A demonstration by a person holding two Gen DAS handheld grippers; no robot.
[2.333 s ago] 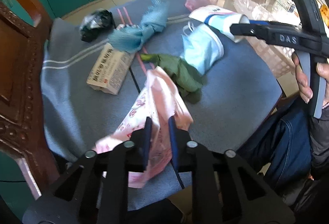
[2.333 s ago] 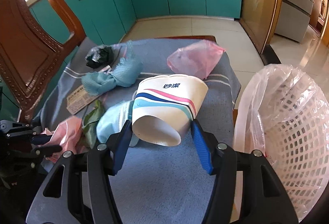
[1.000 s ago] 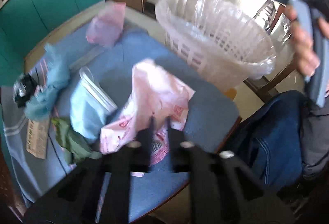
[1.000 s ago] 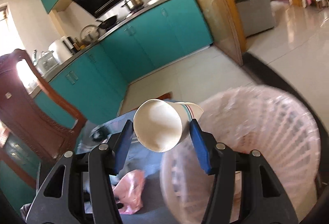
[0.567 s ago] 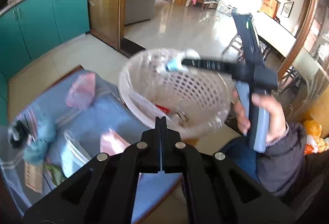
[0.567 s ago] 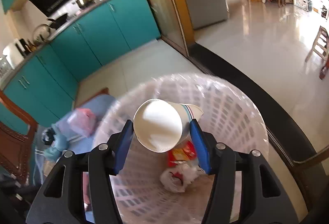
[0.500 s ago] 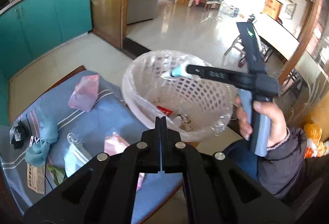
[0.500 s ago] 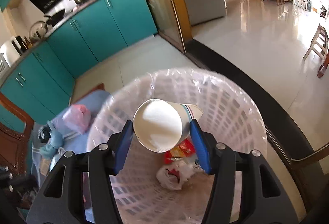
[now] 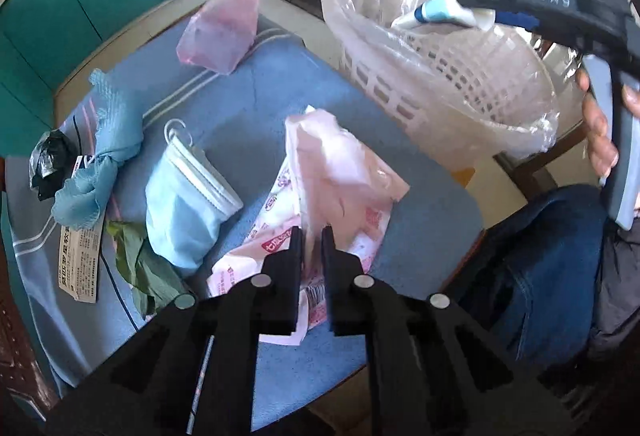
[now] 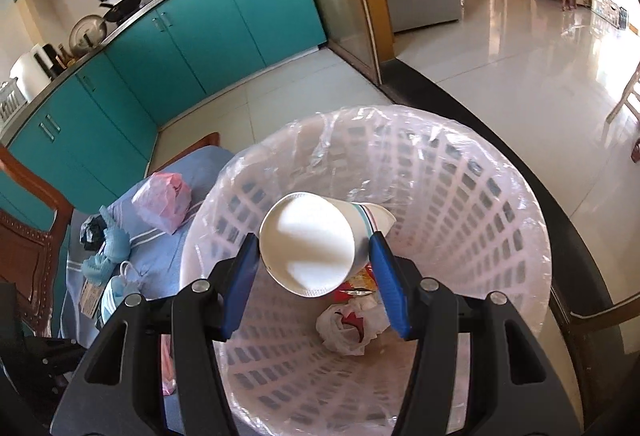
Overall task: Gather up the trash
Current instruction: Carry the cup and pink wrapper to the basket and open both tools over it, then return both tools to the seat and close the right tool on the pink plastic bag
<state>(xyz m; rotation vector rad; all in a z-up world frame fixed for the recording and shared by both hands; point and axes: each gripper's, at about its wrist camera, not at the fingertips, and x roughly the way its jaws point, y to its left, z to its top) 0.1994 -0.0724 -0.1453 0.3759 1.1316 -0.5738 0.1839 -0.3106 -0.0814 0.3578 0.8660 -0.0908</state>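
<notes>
My left gripper [image 9: 310, 236] is shut on a crumpled pink printed wrapper [image 9: 340, 176], which it holds just above the blue tablecloth [image 9: 420, 220]. The white mesh basket [image 9: 440, 76] with its clear liner stands off the table's right corner. My right gripper [image 10: 312, 260] is shut on a white striped paper cup [image 10: 308, 248], bottom toward the camera, and holds it over the basket's [image 10: 500, 236] mouth. The left wrist view shows the cup [image 9: 440, 12] above the basket rim. In the basket lie a white bag [image 10: 348, 328] and a red wrapper [image 10: 360, 278].
On the cloth lie a pink plastic bag [image 9: 220, 32], a blue face mask [image 9: 184, 196], a knotted blue rag [image 9: 108, 140], a black bag [image 9: 48, 164], a green leaf [image 9: 136, 256] and a printed paper box [image 9: 78, 260]. A person's jeans-clad leg [image 9: 540, 256] is at the table's right edge.
My right gripper has carried the cup from the table to over the basket and tipped downward. The left wrist view swung up toward the basket, then came back down over the table.
</notes>
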